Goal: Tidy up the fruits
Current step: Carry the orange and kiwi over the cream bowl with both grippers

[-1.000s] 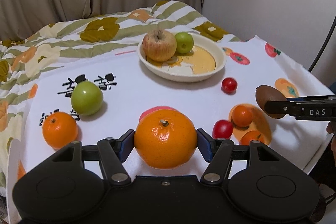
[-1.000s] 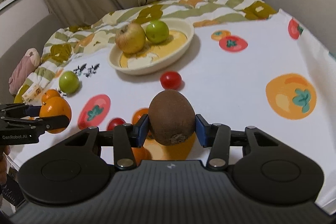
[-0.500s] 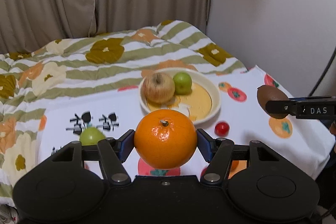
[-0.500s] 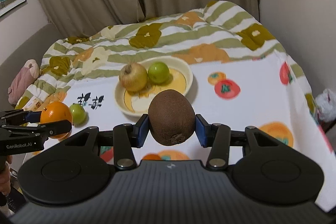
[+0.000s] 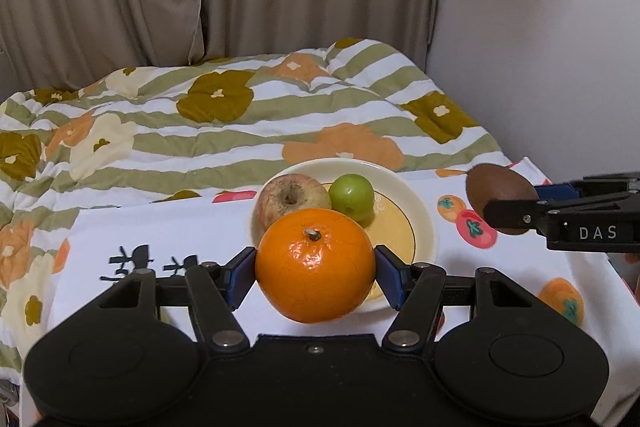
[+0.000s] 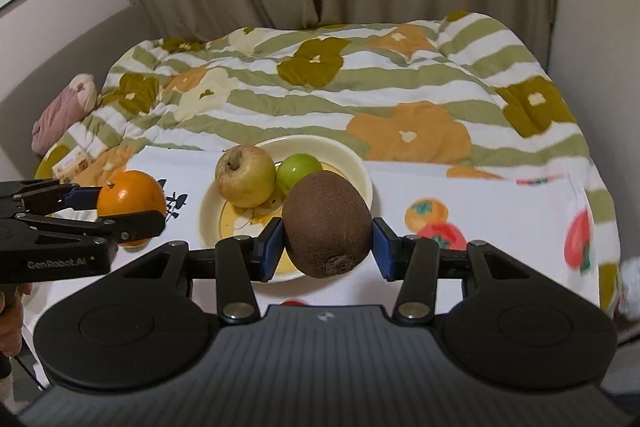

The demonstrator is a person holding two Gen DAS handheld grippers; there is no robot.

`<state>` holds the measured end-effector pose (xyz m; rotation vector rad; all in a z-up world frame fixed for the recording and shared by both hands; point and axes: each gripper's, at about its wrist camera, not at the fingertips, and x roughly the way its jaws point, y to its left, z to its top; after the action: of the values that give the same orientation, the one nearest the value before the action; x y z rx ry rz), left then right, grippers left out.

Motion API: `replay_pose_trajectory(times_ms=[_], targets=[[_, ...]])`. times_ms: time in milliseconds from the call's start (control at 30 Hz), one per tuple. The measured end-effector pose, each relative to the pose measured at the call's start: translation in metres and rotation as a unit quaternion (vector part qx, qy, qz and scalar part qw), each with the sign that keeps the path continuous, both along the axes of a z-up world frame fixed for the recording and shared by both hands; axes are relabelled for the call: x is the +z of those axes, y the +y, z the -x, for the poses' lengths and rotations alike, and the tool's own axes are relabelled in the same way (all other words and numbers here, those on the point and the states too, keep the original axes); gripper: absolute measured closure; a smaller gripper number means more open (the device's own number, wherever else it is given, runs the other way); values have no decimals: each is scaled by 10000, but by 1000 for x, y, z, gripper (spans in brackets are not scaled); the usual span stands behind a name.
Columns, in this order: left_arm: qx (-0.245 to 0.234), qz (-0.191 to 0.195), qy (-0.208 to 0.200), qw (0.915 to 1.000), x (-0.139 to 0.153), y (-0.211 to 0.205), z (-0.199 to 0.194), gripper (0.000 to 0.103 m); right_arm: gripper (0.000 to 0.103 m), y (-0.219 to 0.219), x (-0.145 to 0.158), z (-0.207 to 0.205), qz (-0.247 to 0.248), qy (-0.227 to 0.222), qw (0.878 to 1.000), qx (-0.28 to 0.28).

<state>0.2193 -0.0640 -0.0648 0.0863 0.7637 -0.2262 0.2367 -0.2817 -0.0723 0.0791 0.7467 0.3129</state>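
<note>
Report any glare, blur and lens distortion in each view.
Left wrist view: white glare patches on the orange; fisheye bends the curtain edges; dark vignette in the corners. Right wrist view: the kiwi is matt, without glare; the tablecloth's right edge is smeared by blur; the wall curves.

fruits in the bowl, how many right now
2: an apple on the bowl's left side and a green fruit beside it on the right. The held orange and kiwi may hide more.
</note>
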Motion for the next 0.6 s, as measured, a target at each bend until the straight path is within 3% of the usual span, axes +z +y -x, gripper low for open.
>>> replay_pose_trajectory(times_ms=[333,600], targets=[[4,-199,295,9994,-34,-44,-45,36,41,-10,-24,-57,50,200,9987,473],[-104,-395,570,9975,-59,-70,-70,36,41,-21,-42,-78,44,369,9975,595]])
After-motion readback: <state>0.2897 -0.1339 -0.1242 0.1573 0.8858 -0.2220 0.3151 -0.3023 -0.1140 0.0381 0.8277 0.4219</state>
